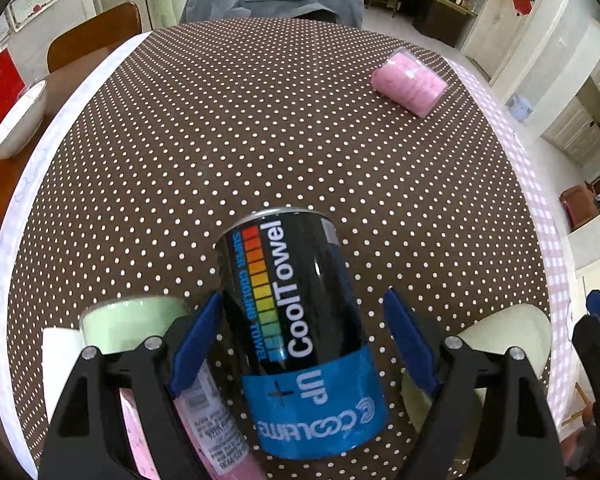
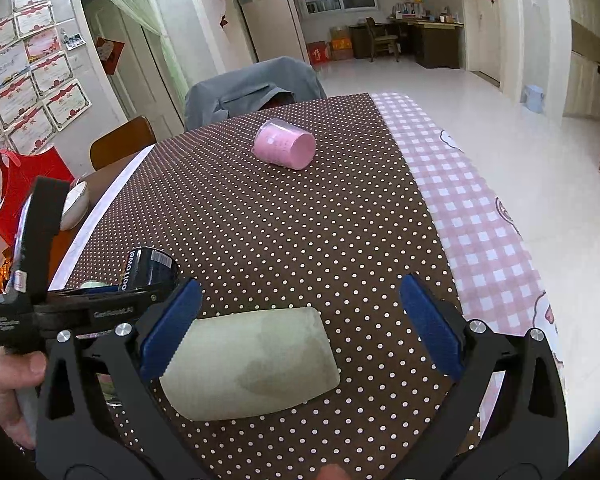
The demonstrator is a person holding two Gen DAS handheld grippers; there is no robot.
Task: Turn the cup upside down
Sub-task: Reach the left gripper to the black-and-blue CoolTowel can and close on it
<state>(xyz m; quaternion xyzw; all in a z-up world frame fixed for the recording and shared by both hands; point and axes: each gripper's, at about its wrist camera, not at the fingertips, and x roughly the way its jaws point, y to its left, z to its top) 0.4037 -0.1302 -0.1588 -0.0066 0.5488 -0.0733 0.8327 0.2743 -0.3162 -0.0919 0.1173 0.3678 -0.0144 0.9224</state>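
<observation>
A black and blue "Cool Towel" can (image 1: pixel 296 320) stands between the fingers of my left gripper (image 1: pixel 304 340), whose jaws are open and apart from it; its text reads inverted. The can also shows in the right wrist view (image 2: pixel 148 268). A pale cream cup (image 2: pixel 252 364) lies on its side on the dotted cloth between the open fingers of my right gripper (image 2: pixel 300 332), close to the left finger; it also shows in the left wrist view (image 1: pixel 508 344). A pink cup (image 1: pixel 410 80) lies on its side far off, also seen in the right wrist view (image 2: pixel 285 149).
A pale green cup (image 1: pixel 132 324) and a pink-labelled package (image 1: pixel 212 412) sit left of the can. A white bowl (image 1: pixel 18 120) rests on the bare wooden table at left. A chair with a grey jacket (image 2: pixel 252 88) stands at the far end. The pink checked cloth (image 2: pixel 472 208) covers the right edge.
</observation>
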